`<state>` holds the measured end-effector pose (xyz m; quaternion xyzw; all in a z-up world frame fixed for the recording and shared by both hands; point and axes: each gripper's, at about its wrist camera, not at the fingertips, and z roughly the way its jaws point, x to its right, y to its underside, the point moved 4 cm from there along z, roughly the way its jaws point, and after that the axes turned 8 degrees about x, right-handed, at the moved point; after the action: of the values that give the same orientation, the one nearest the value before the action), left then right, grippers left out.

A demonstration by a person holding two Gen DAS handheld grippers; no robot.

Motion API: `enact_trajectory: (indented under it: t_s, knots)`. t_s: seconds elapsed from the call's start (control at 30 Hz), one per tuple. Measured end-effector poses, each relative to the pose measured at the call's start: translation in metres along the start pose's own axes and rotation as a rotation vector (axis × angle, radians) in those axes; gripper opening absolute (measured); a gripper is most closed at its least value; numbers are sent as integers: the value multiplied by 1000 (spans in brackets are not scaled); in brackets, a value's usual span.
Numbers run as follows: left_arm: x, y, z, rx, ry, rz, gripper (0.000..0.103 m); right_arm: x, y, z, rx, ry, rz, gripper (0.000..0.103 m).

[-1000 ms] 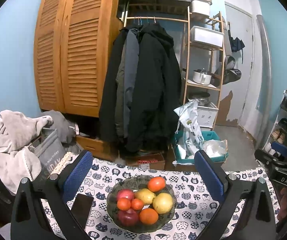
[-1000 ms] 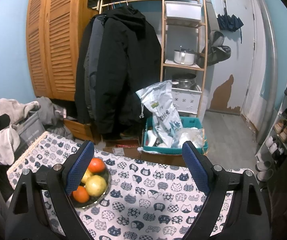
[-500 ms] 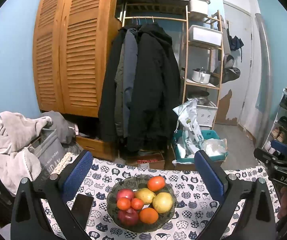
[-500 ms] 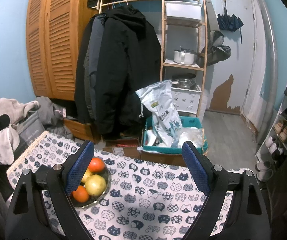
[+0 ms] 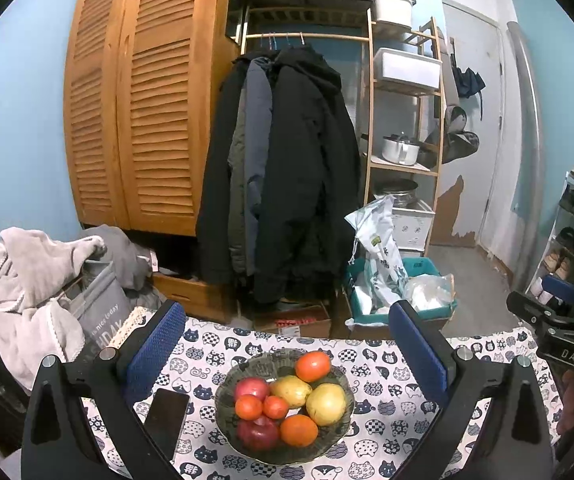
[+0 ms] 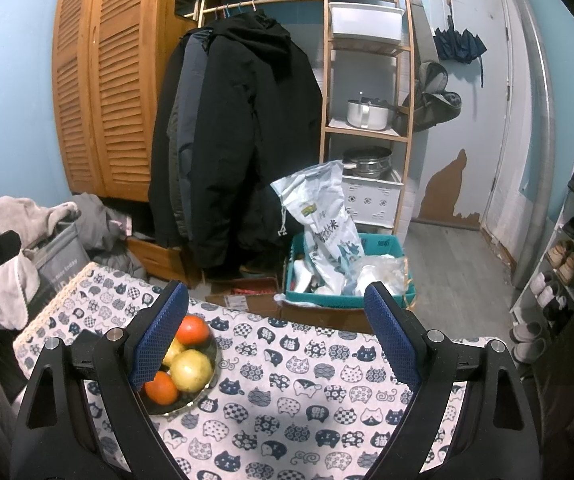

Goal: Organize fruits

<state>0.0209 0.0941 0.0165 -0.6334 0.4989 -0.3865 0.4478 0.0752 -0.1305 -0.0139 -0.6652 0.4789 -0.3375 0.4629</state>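
A glass bowl (image 5: 343,436) holds several fruits: oranges, red apples and yellow pears. It stands on a table with a cat-print cloth (image 5: 383,364). My left gripper (image 5: 287,344) is open and empty, held above and just behind the bowl. In the right wrist view the bowl (image 6: 203,392) sits at the left, partly hidden by the left finger. My right gripper (image 6: 277,328) is open and empty, over bare cloth (image 6: 307,400) to the right of the bowl. The right gripper's body shows at the right edge of the left wrist view (image 5: 559,344).
A black phone (image 5: 167,416) lies on the cloth left of the bowl. Beyond the table's far edge are hanging coats (image 5: 283,176), a wooden wardrobe (image 5: 143,112), a shelf rack (image 6: 367,92), a teal crate (image 6: 383,248) with bags, and laundry (image 5: 35,300) at the left.
The left gripper's view has risen and tilted slightly; the bowl sits a little lower in it. The right gripper has not visibly moved. Both stay open.
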Motion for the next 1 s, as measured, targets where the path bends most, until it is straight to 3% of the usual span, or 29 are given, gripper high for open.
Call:
enact_trajectory:
  t_s: [0.27,0.5,1.0]
  knots:
    - [1,0,1,-3,4,0,102,0,0,1,-1,-1,-1,88]
    - [-5,0,7,-52,3,-30,102,1,-1,0,1,0,-2,88]
    - [-6,-3,9,-39,-17,-28,102,2,-1,1,1,0,-3,88]
